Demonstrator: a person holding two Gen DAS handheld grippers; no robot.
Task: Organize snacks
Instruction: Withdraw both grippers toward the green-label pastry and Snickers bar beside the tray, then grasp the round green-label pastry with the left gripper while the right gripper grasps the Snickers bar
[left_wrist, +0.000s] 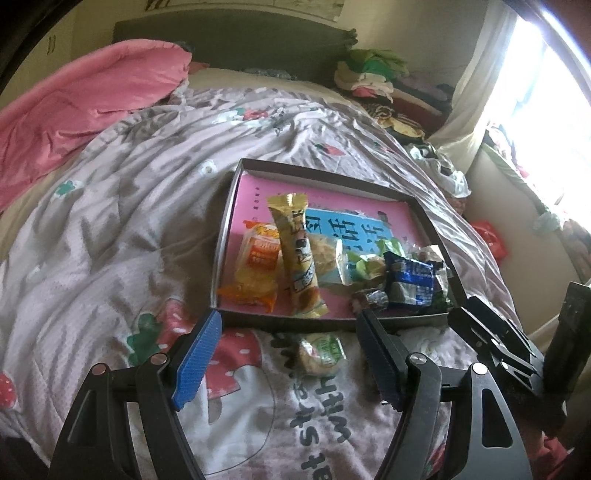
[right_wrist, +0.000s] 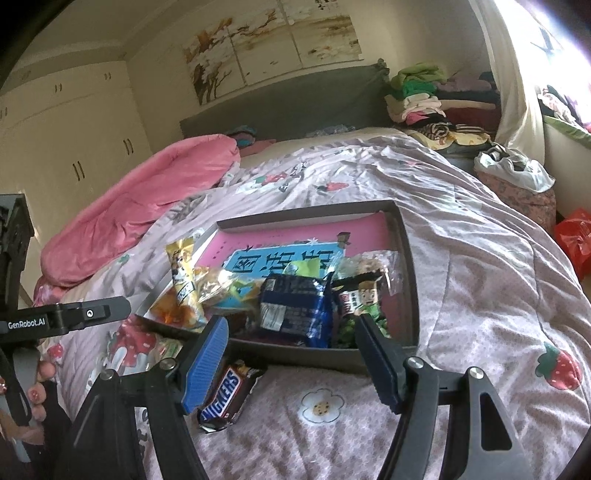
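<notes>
A shallow grey box (left_wrist: 225, 236) lies on the bed with a pink book as its floor. Inside it are an orange packet (left_wrist: 255, 269), a long yellow bar (left_wrist: 299, 258), a blue packet (left_wrist: 410, 280) and other snacks. My left gripper (left_wrist: 289, 321) is open just short of the box's near rim. A small green-and-white wrapped snack (left_wrist: 321, 354) lies on the quilt between its fingers, untouched. My right gripper (right_wrist: 291, 325) is open too, at the box's (right_wrist: 406, 280) near edge. A Snickers bar (right_wrist: 225, 395) lies on the quilt, partly under the blue left finger (right_wrist: 207, 362).
The bed carries a rumpled strawberry-print quilt (left_wrist: 110, 221) and a pink duvet (left_wrist: 74, 107) at the far left. Folded clothes (right_wrist: 417, 99) are stacked by the headboard. Plastic bags (right_wrist: 517, 170) sit off the bed's right side. A hand (right_wrist: 37, 384) holds the left gripper's handle.
</notes>
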